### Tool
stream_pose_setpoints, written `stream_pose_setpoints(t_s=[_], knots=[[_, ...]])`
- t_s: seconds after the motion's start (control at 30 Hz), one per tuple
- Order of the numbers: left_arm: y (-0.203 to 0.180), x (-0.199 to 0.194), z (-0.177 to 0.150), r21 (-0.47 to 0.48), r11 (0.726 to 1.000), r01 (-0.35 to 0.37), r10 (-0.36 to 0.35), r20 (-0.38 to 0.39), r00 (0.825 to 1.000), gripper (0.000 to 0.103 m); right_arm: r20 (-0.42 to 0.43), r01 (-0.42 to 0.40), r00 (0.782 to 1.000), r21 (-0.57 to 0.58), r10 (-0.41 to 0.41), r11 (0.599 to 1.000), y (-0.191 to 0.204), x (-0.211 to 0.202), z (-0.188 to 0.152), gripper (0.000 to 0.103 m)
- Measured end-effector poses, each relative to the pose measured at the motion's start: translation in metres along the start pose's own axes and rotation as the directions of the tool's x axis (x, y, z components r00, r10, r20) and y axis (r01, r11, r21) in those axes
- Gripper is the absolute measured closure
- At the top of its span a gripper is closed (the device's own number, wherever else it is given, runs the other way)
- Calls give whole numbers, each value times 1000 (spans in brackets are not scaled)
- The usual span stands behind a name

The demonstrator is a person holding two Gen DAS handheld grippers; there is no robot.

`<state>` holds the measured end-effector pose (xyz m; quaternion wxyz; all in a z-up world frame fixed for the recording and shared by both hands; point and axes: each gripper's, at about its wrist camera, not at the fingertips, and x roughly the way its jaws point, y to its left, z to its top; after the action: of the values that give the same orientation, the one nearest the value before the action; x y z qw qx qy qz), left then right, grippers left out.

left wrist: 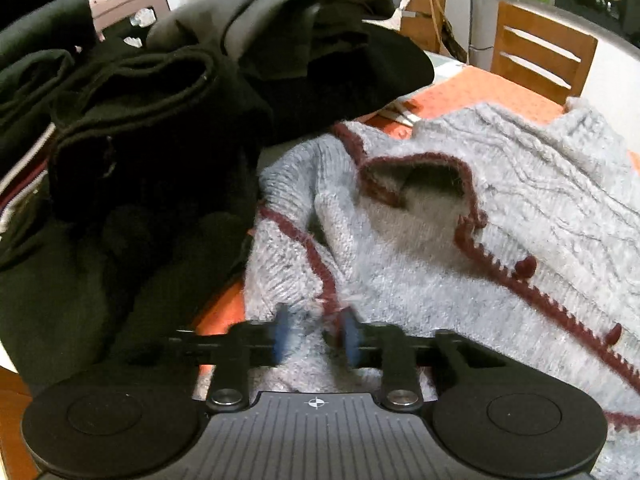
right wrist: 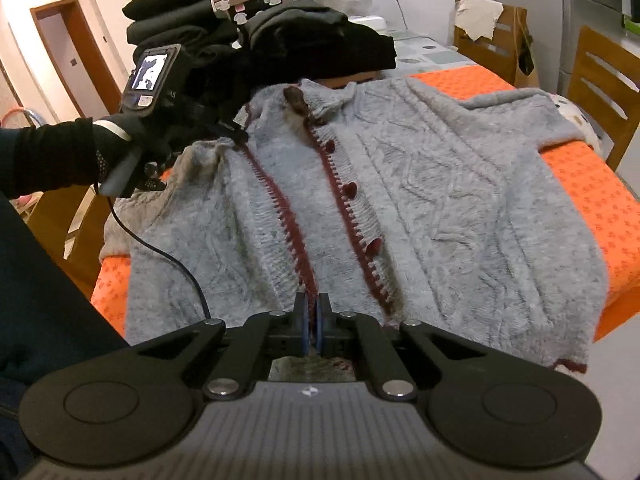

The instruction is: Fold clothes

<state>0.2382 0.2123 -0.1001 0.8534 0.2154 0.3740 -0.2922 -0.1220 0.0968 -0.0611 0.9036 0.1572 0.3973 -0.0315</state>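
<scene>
A fluffy grey knitted cardigan [right wrist: 420,200] with maroon trim and buttons lies spread, front up, on an orange tablecloth [right wrist: 592,200]. My right gripper [right wrist: 314,328] is shut on the maroon front edge at the near hem. In the left wrist view the cardigan [left wrist: 440,280] fills the right half, its collar opening facing up. There my left gripper [left wrist: 316,336] is shut on a bunch of the grey knit beside a maroon stripe, and the picture is blurred. From the right wrist view, the left gripper [right wrist: 236,132] sits at the cardigan's left shoulder, held by a gloved hand [right wrist: 100,152].
Dark folded clothes [left wrist: 160,140] are piled at the table's far left, right beside the cardigan's collar [right wrist: 320,40]. Wooden chairs [right wrist: 600,92] stand along the right side. A cable [right wrist: 176,264] hangs from the left gripper over the cardigan's left part.
</scene>
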Motion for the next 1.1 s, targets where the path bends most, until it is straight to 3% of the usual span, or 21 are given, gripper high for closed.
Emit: stream_pose_setpoints(t_s=[0.13, 0.27, 0.4, 0.5, 0.67, 0.73, 0.8, 0.83, 0.97, 1.1], knots=[[4, -31, 8, -65, 998, -6, 15, 138, 990, 94, -8, 20, 1000, 27, -20, 999, -2, -1, -3, 99], [1, -60, 28, -110, 993, 30, 4, 292, 956, 94, 7, 48, 999, 79, -49, 996, -8, -12, -5, 99], [-16, -60, 58, -90, 993, 71, -32, 376, 926, 94, 32, 71, 997, 120, -76, 990, -14, -24, -8, 99], [-34, -40, 74, -62, 995, 75, -46, 376, 925, 94, 46, 92, 994, 172, -101, 981, -25, -20, -13, 98], [-61, 13, 78, -22, 998, 53, -45, 287, 957, 85, 47, 161, 982, 287, -182, 944, -53, -9, -31, 95], [-61, 14, 74, -34, 996, 79, -66, 279, 958, 71, 43, 178, 978, 343, -204, 922, -64, -17, -42, 93], [-61, 3, 68, -35, 995, 93, -78, 304, 950, 47, 37, 193, 973, 398, -226, 897, -75, -25, -54, 86], [-63, -4, 65, -28, 995, 92, -79, 318, 945, 44, 33, 200, 971, 425, -236, 883, -81, -29, -60, 84], [-71, -27, 53, 5, 990, 140, -135, 301, 944, 43, 14, 172, 977, 545, -215, 820, -105, -30, -98, 76], [-85, -38, 32, 49, 978, 205, -211, 223, 952, 43, 54, 58, 991, 664, -125, 745, -123, -11, -133, 69]])
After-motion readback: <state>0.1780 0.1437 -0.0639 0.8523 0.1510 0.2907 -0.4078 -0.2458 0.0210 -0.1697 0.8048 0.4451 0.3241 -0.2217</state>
